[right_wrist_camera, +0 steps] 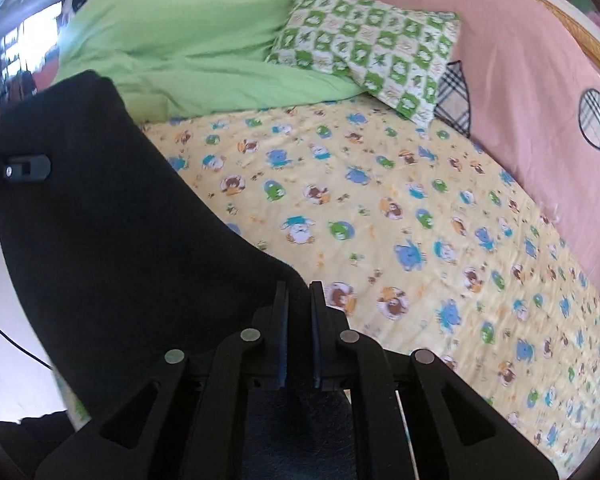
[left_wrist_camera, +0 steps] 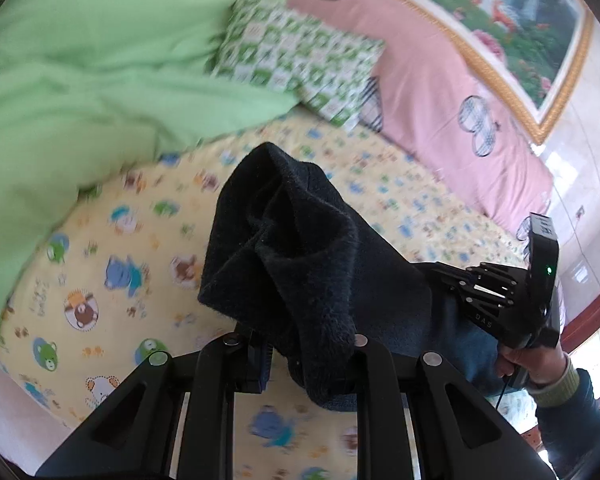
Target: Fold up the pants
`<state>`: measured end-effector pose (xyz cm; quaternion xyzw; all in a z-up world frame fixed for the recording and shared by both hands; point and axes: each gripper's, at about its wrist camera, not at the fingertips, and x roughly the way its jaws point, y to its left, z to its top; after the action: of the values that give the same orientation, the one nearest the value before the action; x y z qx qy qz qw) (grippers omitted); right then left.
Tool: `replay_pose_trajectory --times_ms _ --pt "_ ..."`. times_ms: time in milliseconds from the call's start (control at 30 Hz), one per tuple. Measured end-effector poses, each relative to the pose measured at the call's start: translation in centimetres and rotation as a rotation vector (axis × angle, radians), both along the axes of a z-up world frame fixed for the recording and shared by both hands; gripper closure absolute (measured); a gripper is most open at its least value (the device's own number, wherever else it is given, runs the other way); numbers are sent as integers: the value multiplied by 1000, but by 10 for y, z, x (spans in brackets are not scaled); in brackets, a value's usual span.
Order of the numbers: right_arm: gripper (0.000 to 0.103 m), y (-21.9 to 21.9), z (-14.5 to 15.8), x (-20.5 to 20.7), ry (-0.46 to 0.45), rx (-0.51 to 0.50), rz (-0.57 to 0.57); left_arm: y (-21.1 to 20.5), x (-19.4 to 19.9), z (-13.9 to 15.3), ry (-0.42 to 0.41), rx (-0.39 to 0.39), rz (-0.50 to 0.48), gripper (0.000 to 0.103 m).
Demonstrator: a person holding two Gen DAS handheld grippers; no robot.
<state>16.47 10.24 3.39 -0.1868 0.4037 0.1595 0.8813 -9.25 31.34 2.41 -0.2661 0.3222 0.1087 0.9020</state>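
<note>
While the left tool (left_wrist_camera: pixel 300 344) clamps the fuzzy black fleece pants (left_wrist_camera: pixel 300 248), the right tool (right_wrist_camera: pixel 298 312) pinches them above the yellow cartoon-print bedsheet (right_wrist_camera: pixel 419 240).

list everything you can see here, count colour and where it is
pants: 1, black, lifted over the bed, pinched by both grippers
sheet: 1, yellow with cartoon animals, covering the bed
blanket: 1, light green, bunched at the far end of the bed
pillow: 1, green and white checks, beside the blanket
pink cloth: 1, pink with plaid shapes, along the wall side
picture: 1, gold frame, on the wall
left gripper: 1, black, shut on pants
right gripper: 1, black, shut on pants
hand: 1, holding the right gripper's handle
</note>
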Motion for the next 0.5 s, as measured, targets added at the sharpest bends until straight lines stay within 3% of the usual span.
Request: replay_pose_trajectory --times_ms 133,267,333,400,500 --pt "93 9 -34 6 7 -40 -24 13 4 -37 67 1 -2 85" --pt "90 13 -59 8 3 -78 -53 20 -5 -60 59 -45 3 76" --pt "69 10 -57 7 -33 -79 -77 23 -10 -59 50 -60 11 72" --pt "53 1 -51 8 -42 -56 -125 21 -16 -54 67 -27 30 65" --pt "53 -24 -31 1 -24 68 -196 18 -24 -40 85 32 74 57"
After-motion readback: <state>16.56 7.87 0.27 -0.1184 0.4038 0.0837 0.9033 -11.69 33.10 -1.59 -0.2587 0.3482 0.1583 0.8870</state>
